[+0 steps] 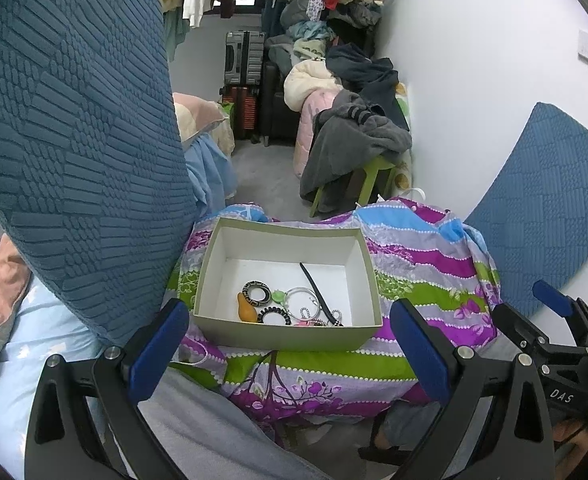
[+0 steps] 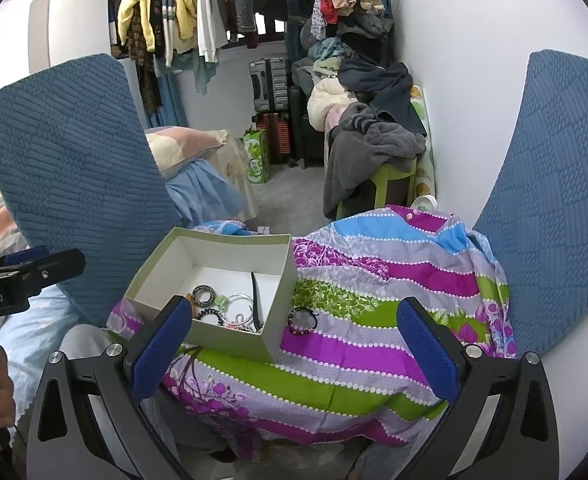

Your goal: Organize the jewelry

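An open white box [image 1: 286,338] [image 2: 162,256] sits on a striped purple, green and blue cloth [image 1: 413,272] [image 2: 373,300]. It holds several pieces: a patterned ring [image 1: 256,291], an orange gourd charm [image 1: 244,306], a silver bangle [image 1: 304,300], a black strap [image 1: 313,288], a black hair coil [image 1: 274,316]. A dark beaded bracelet [image 2: 304,320] lies on the cloth just right of the box. My left gripper [image 1: 290,356] is open and empty, in front of the box. My right gripper [image 2: 294,356] is open and empty, near the box's front right corner.
Blue textured cushions [image 1: 74,140] [image 2: 553,200] stand at left and right, the right one against the white wall [image 2: 473,80]. Behind are a green stool with grey clothes [image 1: 357,148], suitcases [image 1: 244,60] and hanging clothes [image 2: 182,12]. The other gripper [image 1: 557,320] shows at right.
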A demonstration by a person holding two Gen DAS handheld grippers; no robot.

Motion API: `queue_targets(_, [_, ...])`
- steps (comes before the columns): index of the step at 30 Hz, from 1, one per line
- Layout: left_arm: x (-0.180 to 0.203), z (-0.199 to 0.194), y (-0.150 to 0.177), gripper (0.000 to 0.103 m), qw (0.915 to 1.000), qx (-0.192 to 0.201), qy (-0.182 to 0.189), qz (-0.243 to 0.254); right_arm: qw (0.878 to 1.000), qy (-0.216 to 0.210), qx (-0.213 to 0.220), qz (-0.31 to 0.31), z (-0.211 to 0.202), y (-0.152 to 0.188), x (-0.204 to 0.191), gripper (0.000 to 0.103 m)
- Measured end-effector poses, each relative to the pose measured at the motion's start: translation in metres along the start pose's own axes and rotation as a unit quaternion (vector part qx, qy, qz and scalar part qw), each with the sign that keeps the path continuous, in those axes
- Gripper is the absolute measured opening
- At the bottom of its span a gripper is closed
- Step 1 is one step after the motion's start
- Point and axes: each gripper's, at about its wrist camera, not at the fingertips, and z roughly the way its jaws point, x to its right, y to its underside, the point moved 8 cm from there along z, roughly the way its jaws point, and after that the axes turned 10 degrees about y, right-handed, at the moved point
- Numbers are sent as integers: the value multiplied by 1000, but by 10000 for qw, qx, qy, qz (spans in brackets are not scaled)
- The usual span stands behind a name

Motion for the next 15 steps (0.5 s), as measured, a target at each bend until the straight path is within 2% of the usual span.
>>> queue_targets(15, [2,-6,-1,101,10000,5,-60,71,9999,59,51,-95,-3,-2,3,103])
